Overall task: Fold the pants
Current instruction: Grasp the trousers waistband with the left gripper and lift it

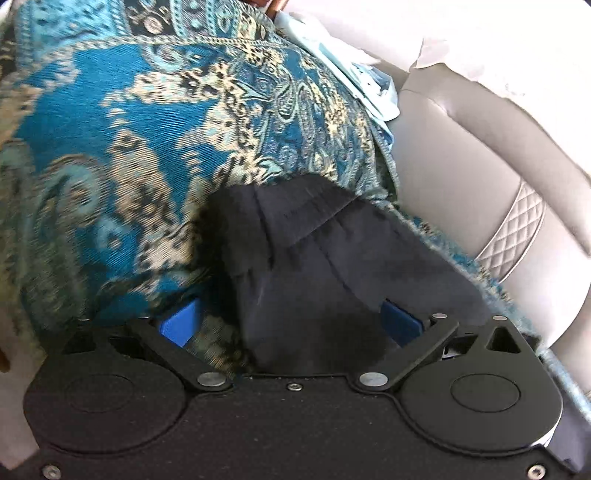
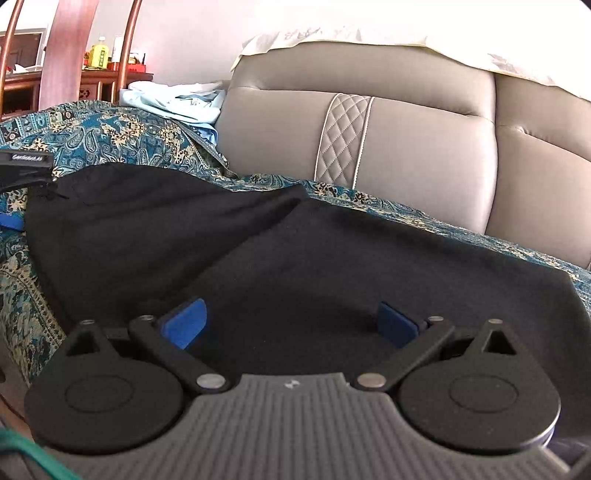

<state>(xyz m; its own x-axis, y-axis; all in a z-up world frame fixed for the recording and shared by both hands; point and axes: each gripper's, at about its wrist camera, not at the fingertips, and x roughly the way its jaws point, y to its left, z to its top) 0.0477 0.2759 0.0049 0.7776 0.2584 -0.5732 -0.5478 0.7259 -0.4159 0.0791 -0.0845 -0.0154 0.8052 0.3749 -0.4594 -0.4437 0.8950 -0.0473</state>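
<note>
Grey leather sofa [image 2: 424, 147] under paisley throw [image 1: 129, 129].

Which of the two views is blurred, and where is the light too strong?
Left wrist view: motion blur smears the paisley throw and black pants; the sofa at upper right is washed out. Right wrist view: sharper, but the wall and the sofa's top edge are overexposed; fisheye bends the sofa back.

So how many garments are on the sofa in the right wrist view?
2: black pants spread on the paisley throw beneath the right claw, and pale blue clothing bunched at the far end. More may be hidden.
</note>
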